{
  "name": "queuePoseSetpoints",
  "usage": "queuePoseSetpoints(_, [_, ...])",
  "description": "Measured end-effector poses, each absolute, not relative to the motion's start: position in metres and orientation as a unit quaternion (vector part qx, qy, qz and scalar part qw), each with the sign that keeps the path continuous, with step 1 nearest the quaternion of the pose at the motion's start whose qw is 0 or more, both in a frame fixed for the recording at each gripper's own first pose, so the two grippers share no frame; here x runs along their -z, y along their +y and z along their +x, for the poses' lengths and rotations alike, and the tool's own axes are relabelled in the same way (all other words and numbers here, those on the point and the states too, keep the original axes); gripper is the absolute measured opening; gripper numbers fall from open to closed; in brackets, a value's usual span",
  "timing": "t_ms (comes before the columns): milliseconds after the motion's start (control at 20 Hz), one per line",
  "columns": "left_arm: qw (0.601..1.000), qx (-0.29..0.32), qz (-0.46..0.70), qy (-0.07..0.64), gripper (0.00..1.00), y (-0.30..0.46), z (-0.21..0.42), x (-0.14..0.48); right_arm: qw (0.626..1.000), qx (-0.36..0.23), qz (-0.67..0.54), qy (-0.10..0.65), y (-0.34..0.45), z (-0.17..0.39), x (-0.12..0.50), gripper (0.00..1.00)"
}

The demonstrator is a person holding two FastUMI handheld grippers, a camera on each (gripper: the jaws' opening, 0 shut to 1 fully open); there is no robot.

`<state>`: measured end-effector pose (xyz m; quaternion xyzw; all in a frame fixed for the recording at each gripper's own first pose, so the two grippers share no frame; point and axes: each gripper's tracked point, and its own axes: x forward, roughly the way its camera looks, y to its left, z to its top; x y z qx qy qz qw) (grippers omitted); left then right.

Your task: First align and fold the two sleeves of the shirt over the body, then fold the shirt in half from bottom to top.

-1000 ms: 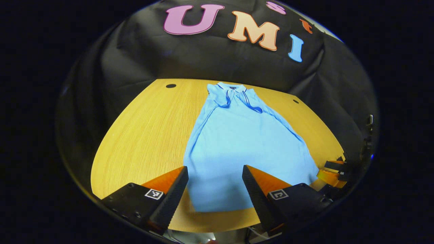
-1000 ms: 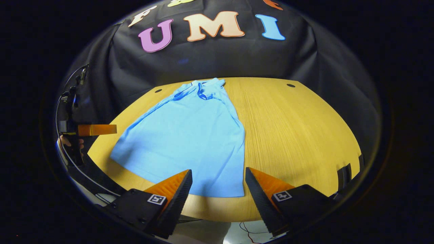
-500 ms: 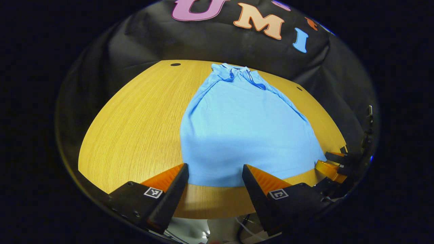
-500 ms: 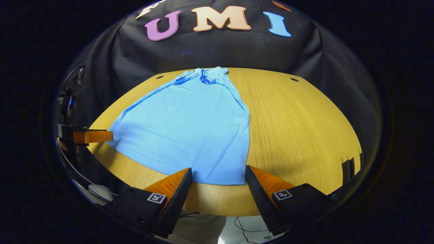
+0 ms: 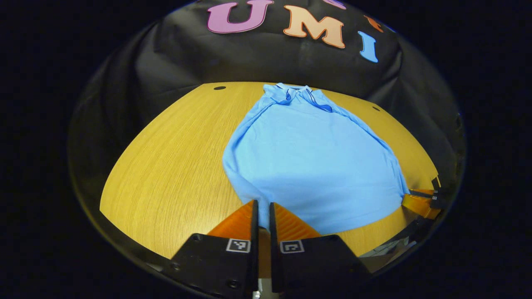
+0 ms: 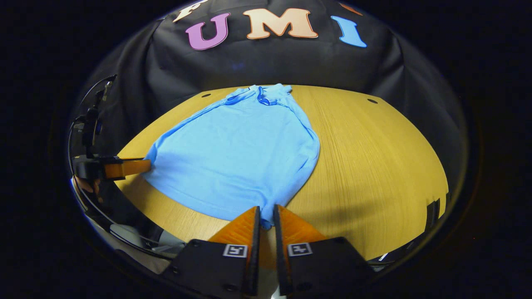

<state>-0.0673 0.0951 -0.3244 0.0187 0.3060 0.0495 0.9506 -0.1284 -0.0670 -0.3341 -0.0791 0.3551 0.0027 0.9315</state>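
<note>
Left gripper view: left gripper [image 5: 262, 207] pinches the shirt [image 5: 311, 158] hem corner on the table [image 5: 174, 158]. Right gripper [image 6: 266, 216] clamps the opposite corner, presumably for the bottom-to-top fold.

- Bright overhead light on the tabletop [image 5: 174, 158]; the surroundings stay dim.
- Soft shadows, no glare.
- Sharp centre; strong fisheye bending at the edges.

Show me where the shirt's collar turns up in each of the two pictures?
Left gripper view: the collar sits at the far end of the blue shirt, a bit right of centre, near the table's far edge.
Right gripper view: the collar is at the shirt's far end, about centre.
Shared landmark: the wooden table.
</note>
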Motion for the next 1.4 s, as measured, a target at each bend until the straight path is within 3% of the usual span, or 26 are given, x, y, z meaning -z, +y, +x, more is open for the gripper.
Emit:
queuePoseSetpoints(100, [0.949,-0.053,0.005,0.310,0.00,0.095,-0.066,0.325,0.930,-0.002,-0.076,0.358,-0.067,-0.127,0.334,0.07])
queuePoseSetpoints(350, [0.948,-0.047,-0.021,0.314,0.00,0.093,-0.065,0.314,0.935,0.006,-0.075,0.347,-0.065,-0.120,0.317,0.07])
queuePoseSetpoints(600, [0.961,-0.021,-0.016,0.274,0.00,0.085,-0.039,0.271,0.948,0.019,-0.063,0.313,-0.057,-0.091,0.284,0.07])
queuePoseSetpoints(1100, [0.981,0.011,-0.033,0.189,0.00,0.090,0.064,0.192,0.971,0.039,-0.103,0.214,-0.052,0.026,0.212,0.07])
queuePoseSetpoints(1400, [0.989,-0.012,-0.037,0.142,0.00,0.096,0.160,0.151,0.978,0.032,-0.104,0.176,-0.067,0.131,0.186,0.07])
